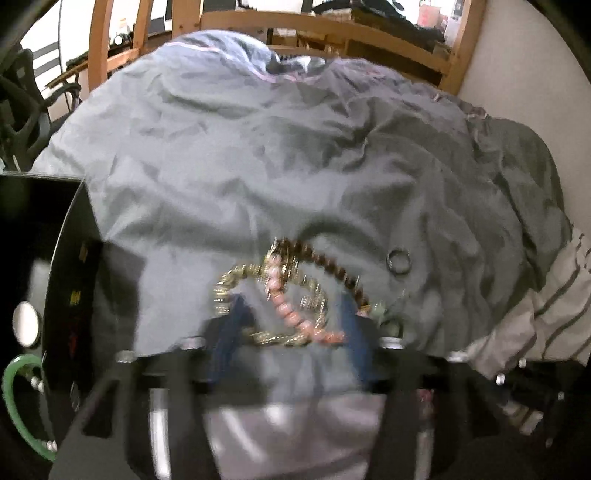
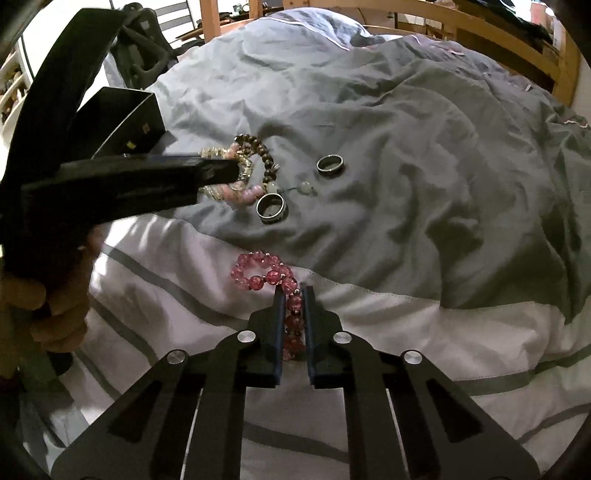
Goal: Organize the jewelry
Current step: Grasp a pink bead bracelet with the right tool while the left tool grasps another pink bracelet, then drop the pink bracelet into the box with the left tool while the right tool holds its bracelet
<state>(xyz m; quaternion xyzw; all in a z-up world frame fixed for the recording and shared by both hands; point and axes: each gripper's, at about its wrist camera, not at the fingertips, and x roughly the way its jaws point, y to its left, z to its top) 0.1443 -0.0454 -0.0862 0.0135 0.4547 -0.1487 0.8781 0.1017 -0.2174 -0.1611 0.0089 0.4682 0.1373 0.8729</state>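
On the grey duvet lies a tangle of jewelry: a gold chain bracelet (image 1: 236, 291), a pale pink bead bracelet (image 1: 291, 314) and a dark brown bead bracelet (image 1: 332, 269). My left gripper (image 1: 291, 306) is open, its fingers on either side of the tangle; it also shows in the right wrist view (image 2: 221, 171). My right gripper (image 2: 294, 291) is shut on a red glass-bead bracelet (image 2: 258, 273) lying on the striped sheet. Two dark metal rings (image 2: 330, 163) (image 2: 271, 207) lie on the duvet beyond it.
An open black jewelry box (image 2: 125, 122) stands at the left on the bed; a green bangle (image 1: 14, 402) shows inside it. A wooden bed frame (image 1: 332, 29) runs along the far edge. A small pale pendant (image 2: 304, 187) lies between the rings.
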